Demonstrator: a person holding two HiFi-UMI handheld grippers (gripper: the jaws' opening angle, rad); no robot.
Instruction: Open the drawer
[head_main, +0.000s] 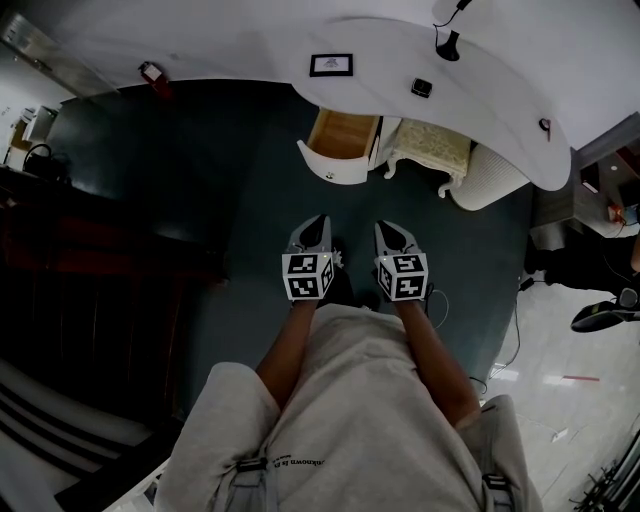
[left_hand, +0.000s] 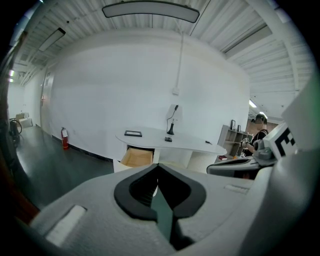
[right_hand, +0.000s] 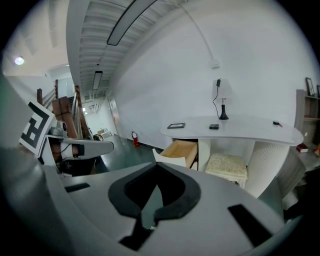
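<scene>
The left gripper (head_main: 318, 225) and right gripper (head_main: 386, 232) are hanging side by side over the dark floor (head_main: 250, 200), both clenched on nothing. The drawer (head_main: 342, 140) is standing pulled out under the desk (head_main: 480, 90), well ahead of both, with a cushioned stool (head_main: 430, 148) sitting just beside it.

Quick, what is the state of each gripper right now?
Left gripper: tongs closed, holding nothing.
Right gripper: tongs closed, holding nothing.

Drawer (head_main: 341, 143) rear hidden under desk (head_main: 240, 45)
</scene>
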